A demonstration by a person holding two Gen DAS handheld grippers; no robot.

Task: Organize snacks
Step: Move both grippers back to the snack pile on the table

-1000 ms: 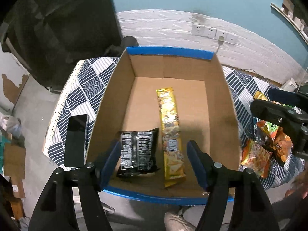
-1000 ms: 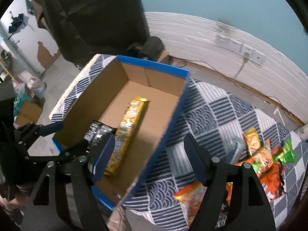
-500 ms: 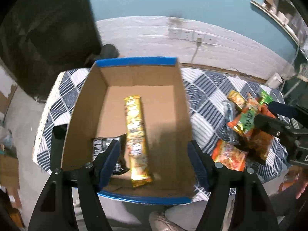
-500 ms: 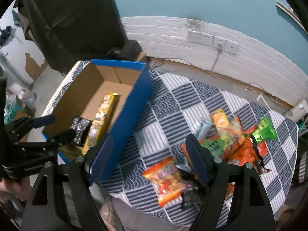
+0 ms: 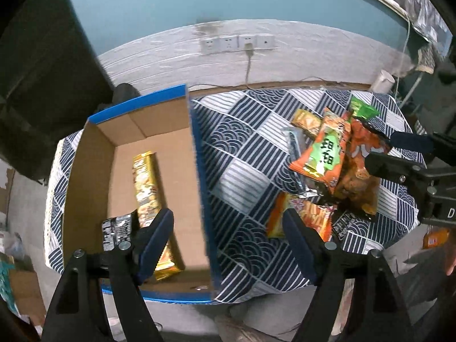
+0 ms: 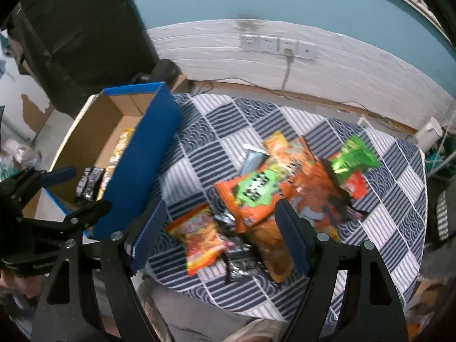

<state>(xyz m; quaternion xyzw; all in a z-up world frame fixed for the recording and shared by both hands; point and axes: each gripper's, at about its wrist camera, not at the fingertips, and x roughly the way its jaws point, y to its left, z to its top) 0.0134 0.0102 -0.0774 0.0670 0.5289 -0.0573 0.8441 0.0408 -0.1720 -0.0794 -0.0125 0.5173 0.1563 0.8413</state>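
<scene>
Snacks left: a heap of packets [image 6: 273, 196] lies loose on the patterned worktop [image 6: 228, 125], well right of the box; orange-and-green bag [image 5: 325, 154] on top, a red-yellow one [image 6: 202, 239] nearest the edge.
Snacks stowed: gold bar pack [image 5: 148, 193] and black packet [image 5: 116, 232] lie on the floor of the cardboard box [image 5: 91, 171].
Progress: judged early; two in, most still out.
Left gripper [image 5: 228, 239]: fingers spread, just been opening further, nothing between them, straddling the box's blue wall.
Right gripper [image 6: 219, 233]: fingers spread, empty, above the heap.
</scene>
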